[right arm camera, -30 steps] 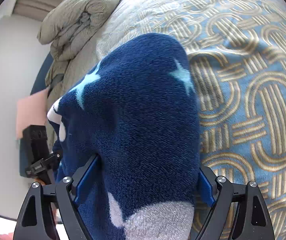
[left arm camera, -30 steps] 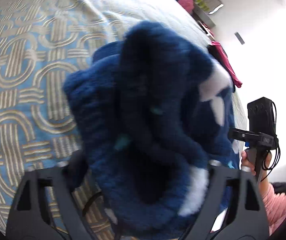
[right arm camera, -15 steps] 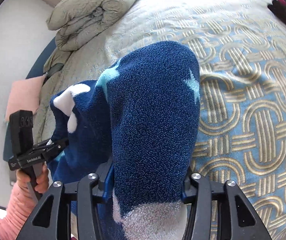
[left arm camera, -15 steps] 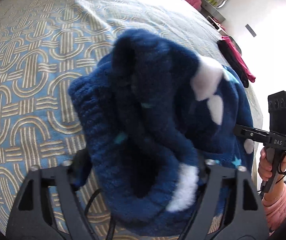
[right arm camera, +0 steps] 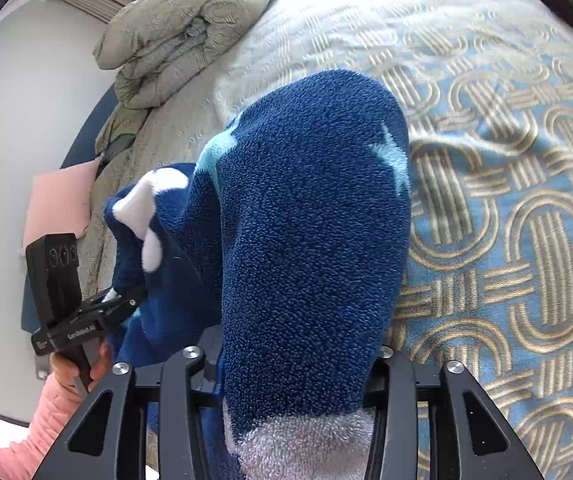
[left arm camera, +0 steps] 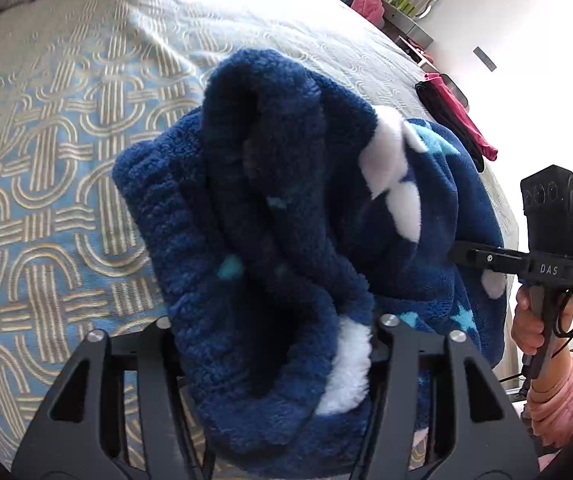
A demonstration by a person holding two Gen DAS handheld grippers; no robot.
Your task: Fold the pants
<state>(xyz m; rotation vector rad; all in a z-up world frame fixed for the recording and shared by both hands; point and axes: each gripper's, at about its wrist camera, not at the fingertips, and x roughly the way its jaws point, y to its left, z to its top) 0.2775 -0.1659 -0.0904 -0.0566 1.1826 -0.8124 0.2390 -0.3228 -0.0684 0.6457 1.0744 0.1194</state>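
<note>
Pants (left arm camera: 270,240) of navy fleece with white and light-blue stars hang bunched between both grippers, lifted above the patterned bedspread (left arm camera: 46,200). Their long axis cannot be told from the crumpled mass; in the left wrist view a ribbed band curls around an open hollow that faces the camera, and the fabric trails off to the right of the jaws toward the other hand. In the right wrist view a smooth fold rises straight ahead from between the jaws, then drops away to their left. The left gripper (left arm camera: 274,320) has fleece filling its jaws, which are closing on it. The right gripper (right arm camera: 294,352) likewise has a thick roll of fleece between its jaws, which are closing at a middling width. A rolled grey quilt (right arm camera: 178,32) lies beyond, ahead-left of the right jaws.
</note>
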